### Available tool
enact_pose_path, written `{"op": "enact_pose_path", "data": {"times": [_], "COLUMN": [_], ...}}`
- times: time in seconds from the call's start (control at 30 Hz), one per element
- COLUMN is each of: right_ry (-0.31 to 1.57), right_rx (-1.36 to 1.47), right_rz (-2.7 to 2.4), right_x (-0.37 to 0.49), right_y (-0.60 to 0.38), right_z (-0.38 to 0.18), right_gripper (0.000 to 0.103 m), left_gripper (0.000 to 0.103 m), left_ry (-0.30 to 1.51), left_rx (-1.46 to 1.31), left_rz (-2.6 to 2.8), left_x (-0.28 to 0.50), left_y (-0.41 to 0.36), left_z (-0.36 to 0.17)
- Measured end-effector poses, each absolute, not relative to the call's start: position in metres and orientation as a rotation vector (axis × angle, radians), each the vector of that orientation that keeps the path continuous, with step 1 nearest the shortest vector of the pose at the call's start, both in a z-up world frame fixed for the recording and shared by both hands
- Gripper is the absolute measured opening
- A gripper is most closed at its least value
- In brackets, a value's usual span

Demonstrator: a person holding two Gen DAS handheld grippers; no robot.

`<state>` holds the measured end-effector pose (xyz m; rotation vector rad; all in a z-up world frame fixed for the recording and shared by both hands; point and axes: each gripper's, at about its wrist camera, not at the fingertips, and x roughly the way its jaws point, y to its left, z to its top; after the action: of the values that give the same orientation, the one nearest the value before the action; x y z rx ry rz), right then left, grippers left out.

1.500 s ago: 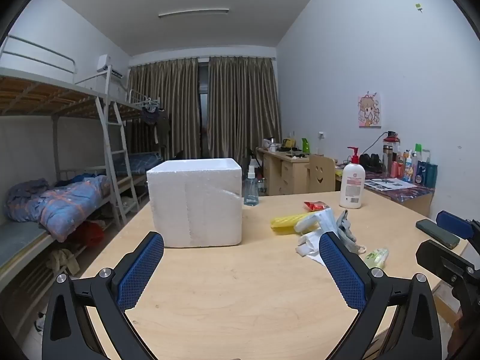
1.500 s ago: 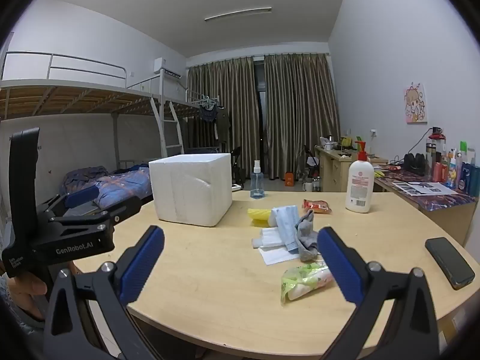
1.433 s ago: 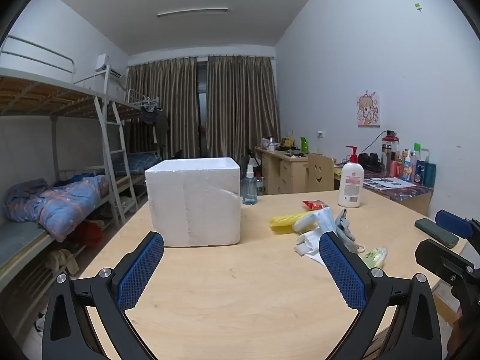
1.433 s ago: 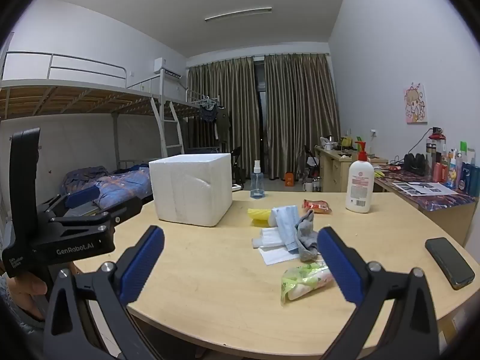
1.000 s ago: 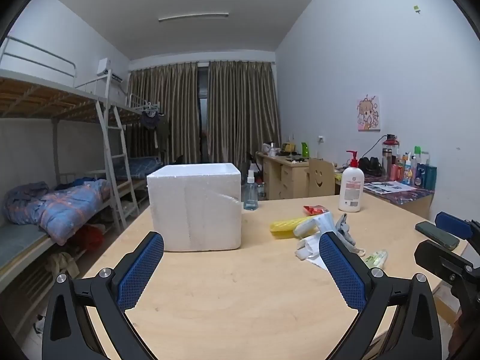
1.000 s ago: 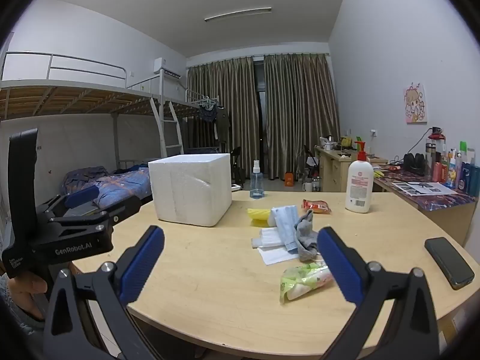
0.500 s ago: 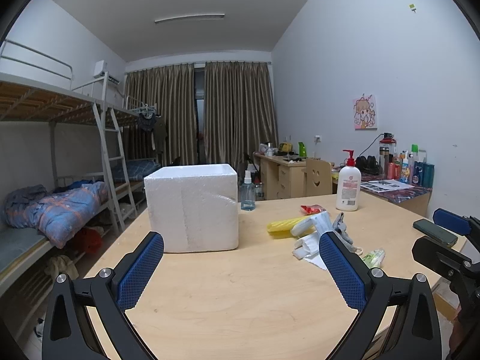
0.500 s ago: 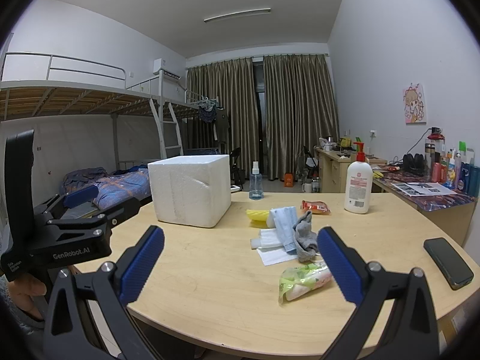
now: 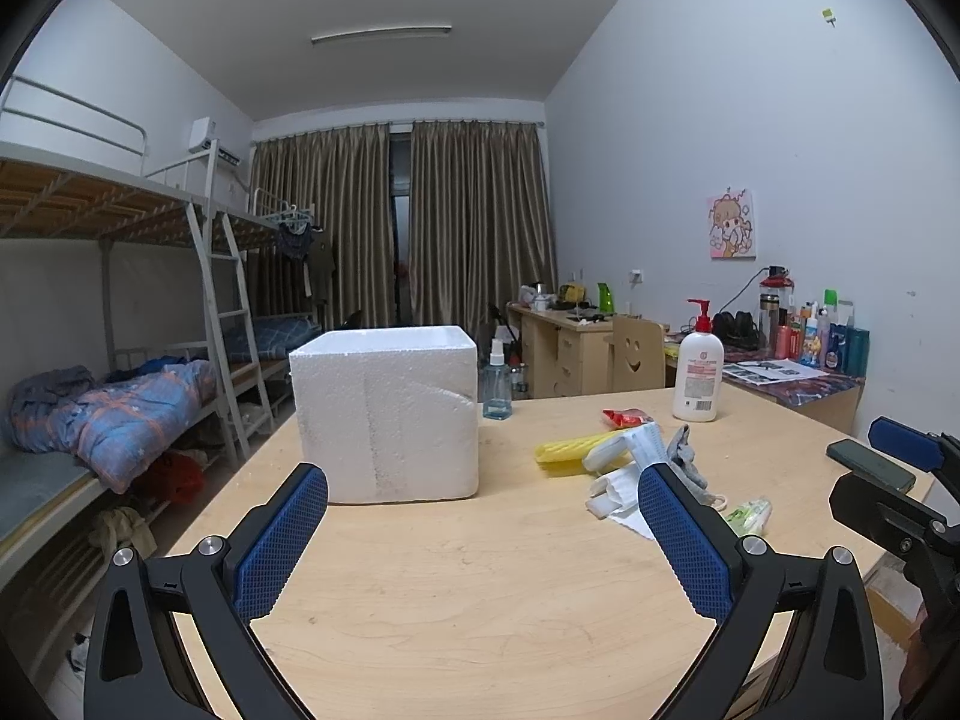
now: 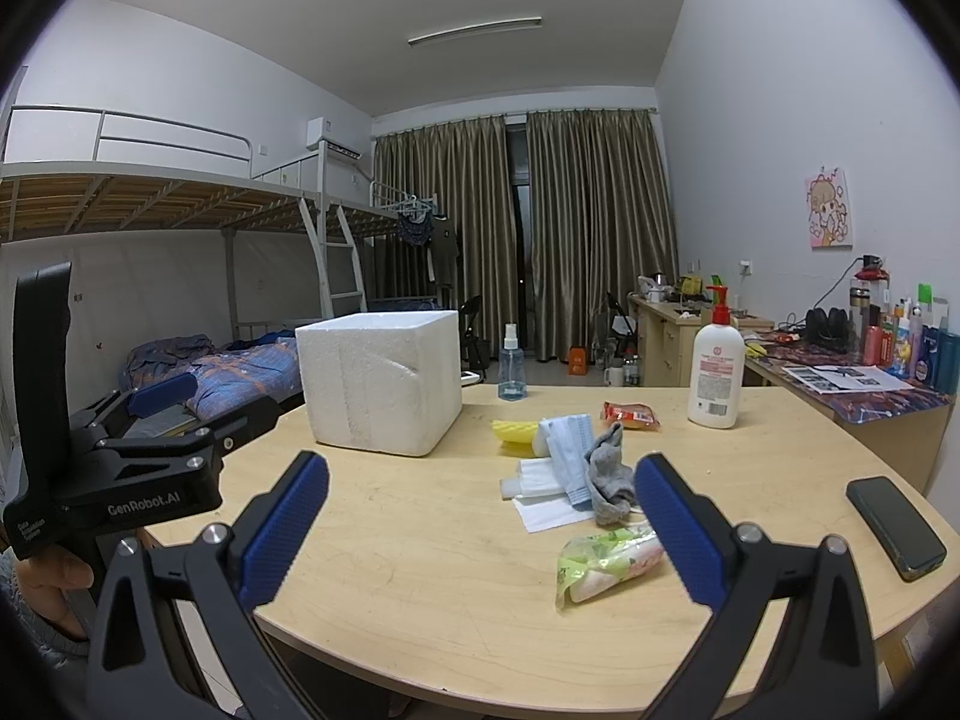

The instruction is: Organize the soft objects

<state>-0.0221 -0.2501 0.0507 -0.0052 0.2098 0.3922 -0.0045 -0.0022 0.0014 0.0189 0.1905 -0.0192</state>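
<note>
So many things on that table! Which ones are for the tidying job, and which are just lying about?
For the job: grey sock, face masks, tissue packet, yellow sponge, foam box.

Lying about: lotion bottle, spray bottle, phone, red snack packet.

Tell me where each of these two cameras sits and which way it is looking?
Left wrist view: rides the left claw, level over the table's near edge, facing the foam box; the right claw shows at its right edge.
Right wrist view: rides the right claw, facing the soft pile with the grey sock; the left claw and a thumb show at left.
Both share the box, pile, lotion bottle.
</note>
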Motion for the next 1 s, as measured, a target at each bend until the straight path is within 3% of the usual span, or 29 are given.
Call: {"op": "enact_pose_path", "data": {"times": [1.0], "right_ry": [0.213], "right_rx": [-0.004], "right_rz": [0.387], "right_x": [-0.0195], "right_y": [-0.254], "right_z": [0.05], "right_gripper": [0.103], "left_gripper": [0.103], "left_ry": [0.204], "left_rx": [-0.029], "left_rz": [-0.03], "left_x": [0.0046], "left_y": [0.0005], "left_z": [0.0]}}
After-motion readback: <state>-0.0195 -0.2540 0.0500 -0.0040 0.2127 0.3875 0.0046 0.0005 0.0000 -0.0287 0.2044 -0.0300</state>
